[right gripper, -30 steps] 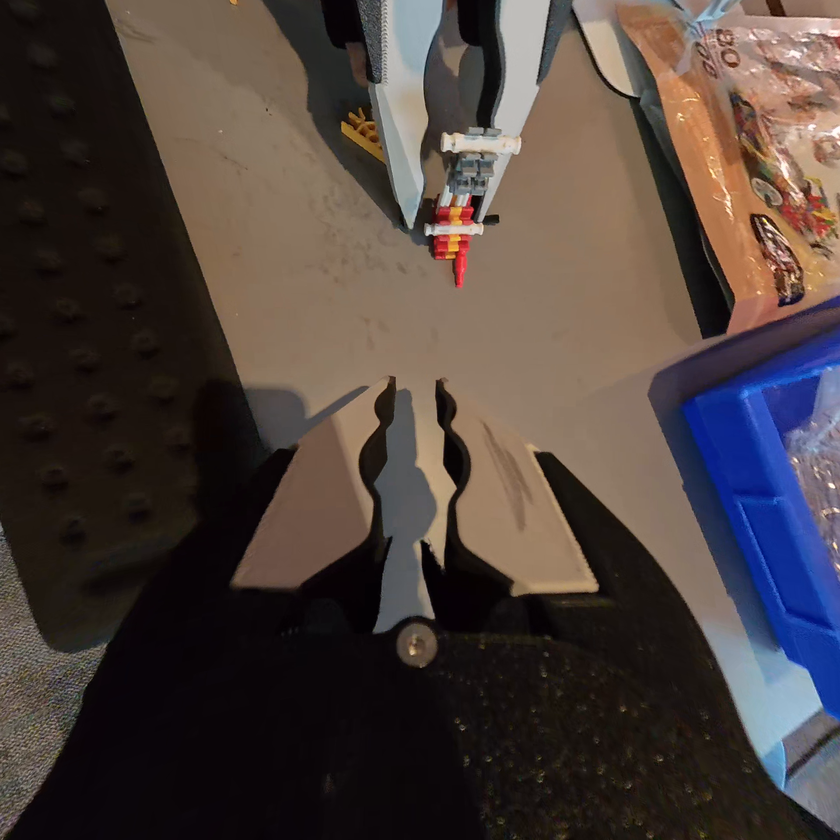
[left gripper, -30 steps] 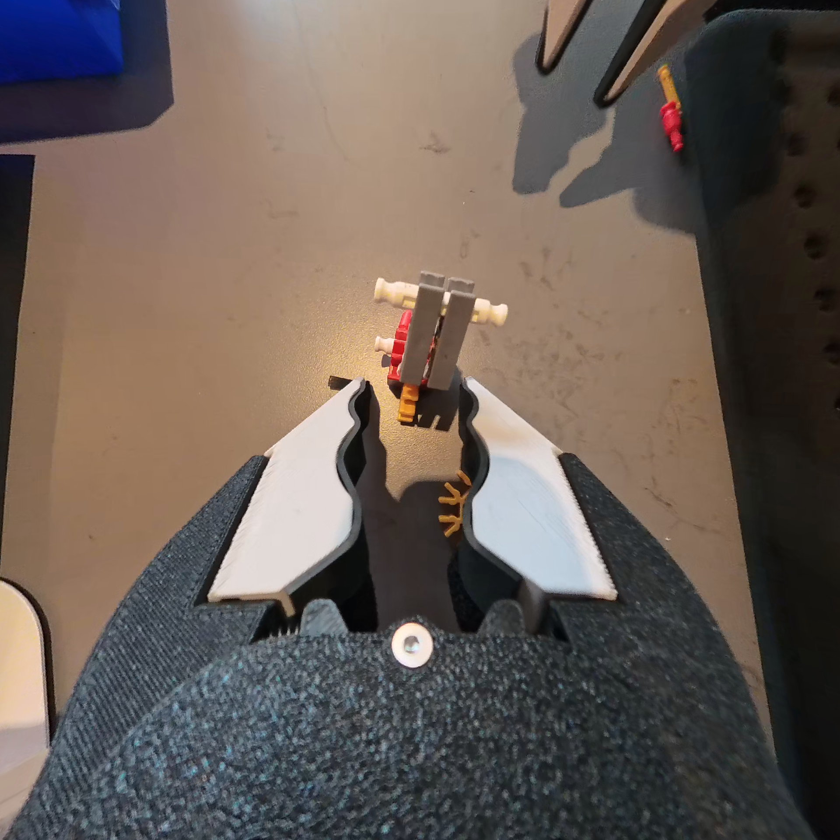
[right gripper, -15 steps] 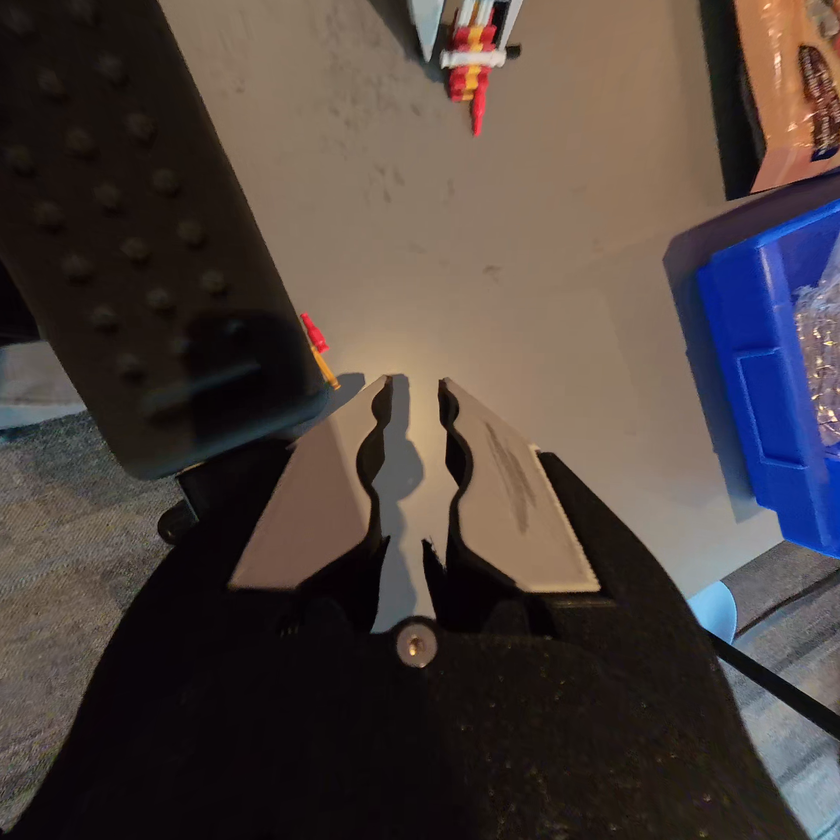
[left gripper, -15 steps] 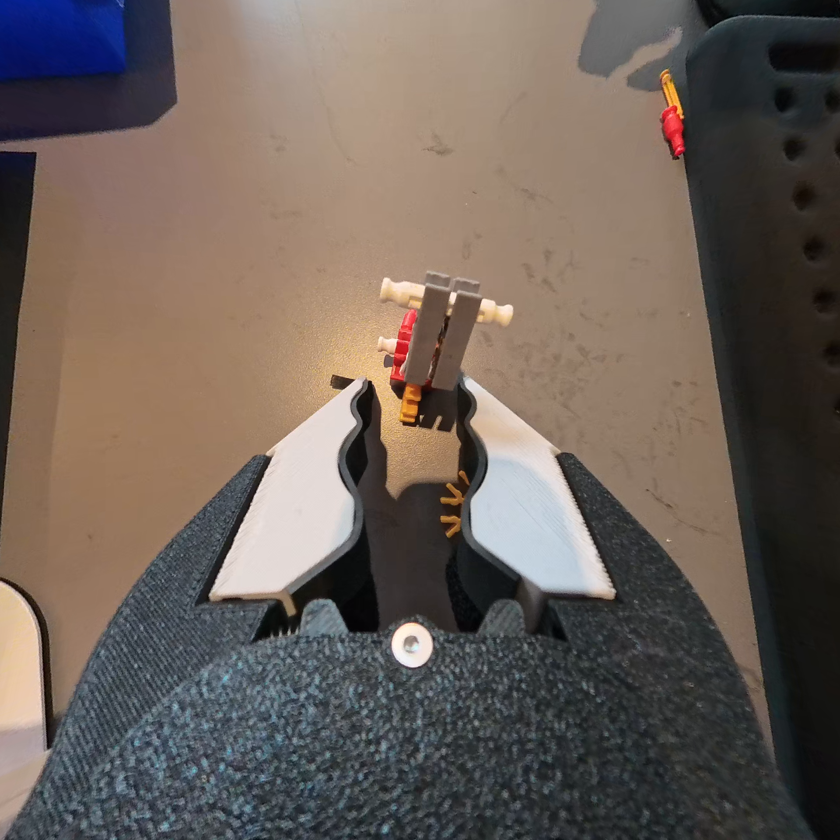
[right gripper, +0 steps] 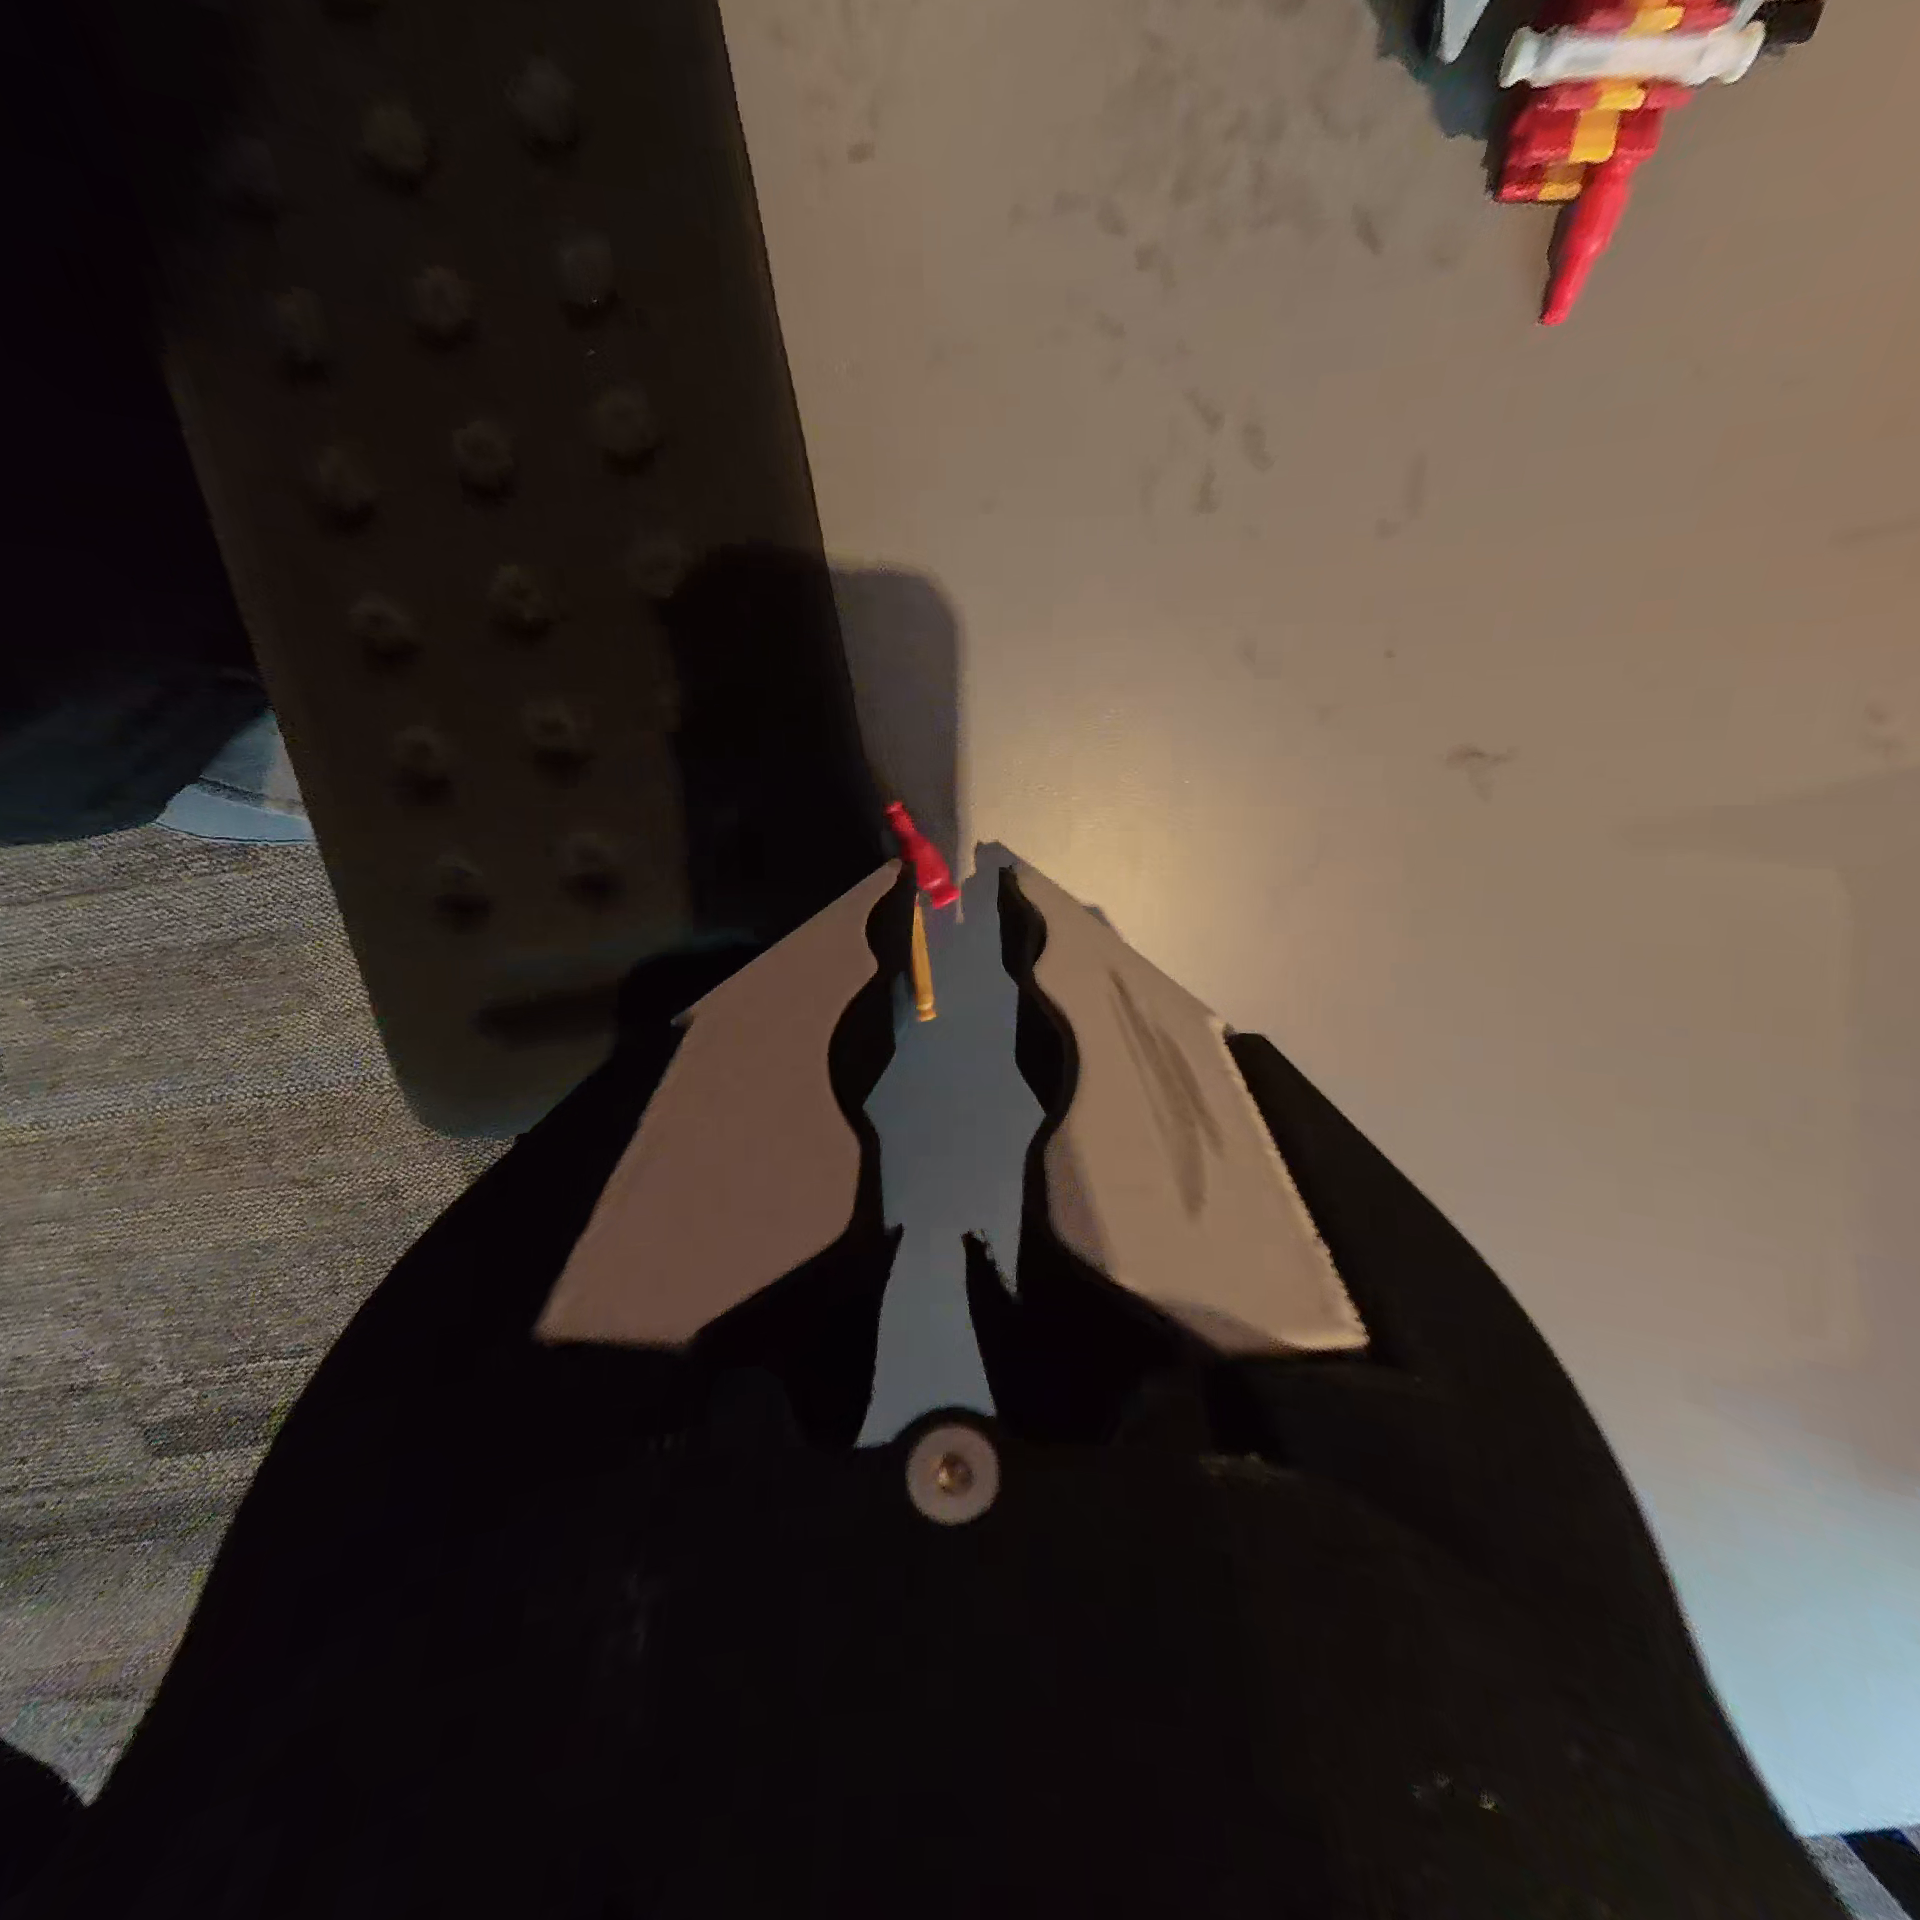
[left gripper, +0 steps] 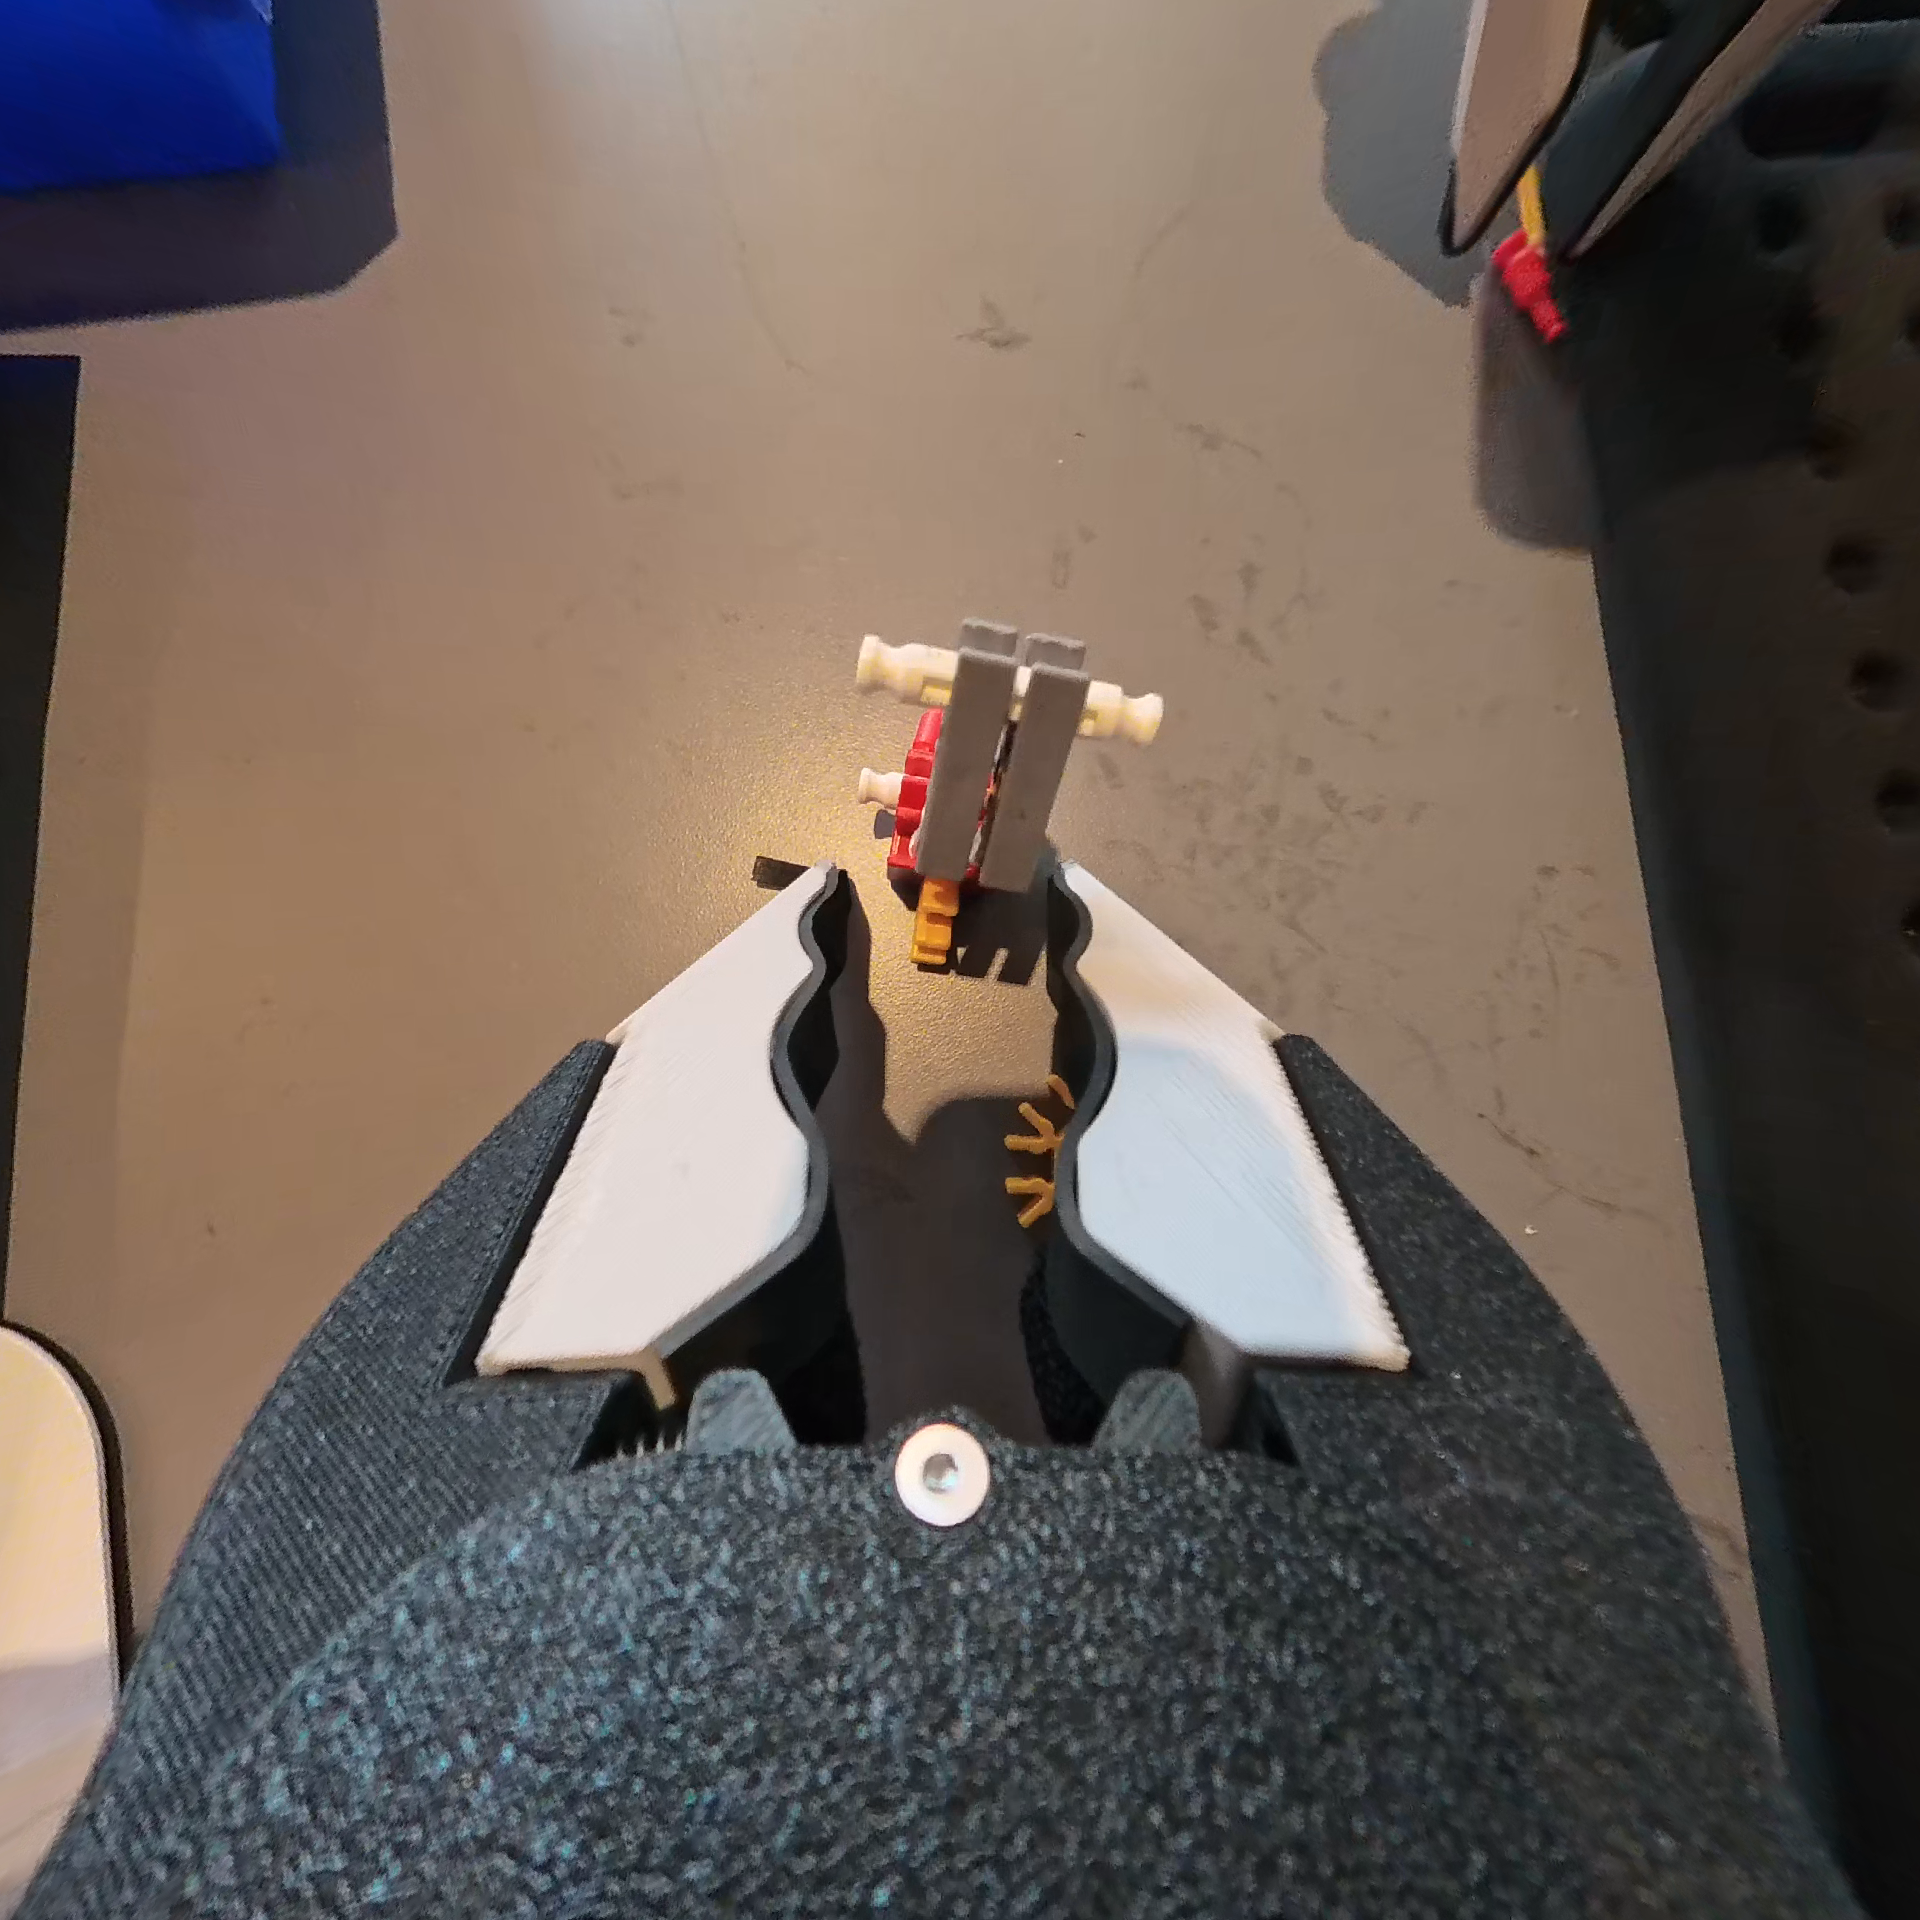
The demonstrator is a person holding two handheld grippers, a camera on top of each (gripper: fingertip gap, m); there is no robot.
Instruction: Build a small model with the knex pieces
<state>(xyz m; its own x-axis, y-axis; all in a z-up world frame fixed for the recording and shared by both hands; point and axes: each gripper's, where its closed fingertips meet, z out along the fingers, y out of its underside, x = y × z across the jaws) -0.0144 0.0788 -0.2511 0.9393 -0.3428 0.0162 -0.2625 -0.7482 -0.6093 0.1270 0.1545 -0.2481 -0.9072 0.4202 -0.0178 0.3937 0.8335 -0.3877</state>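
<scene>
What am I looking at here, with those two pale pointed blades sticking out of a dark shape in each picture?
Those are handheld grippers, one in each of a person's hands, each carrying a camera that looks forward along its two fingers. One picture comes from the left gripper, the other from the right gripper. Both are open and hold nothing. On the grey table, just ahead of the left gripper's tips, stands a small brick model of grey, red and white pieces. Small yellow pieces lie between its fingers. The right gripper's tips straddle a small red and yellow piece lying beside a dark studded tray. A blue bin sits farther off.
</scene>
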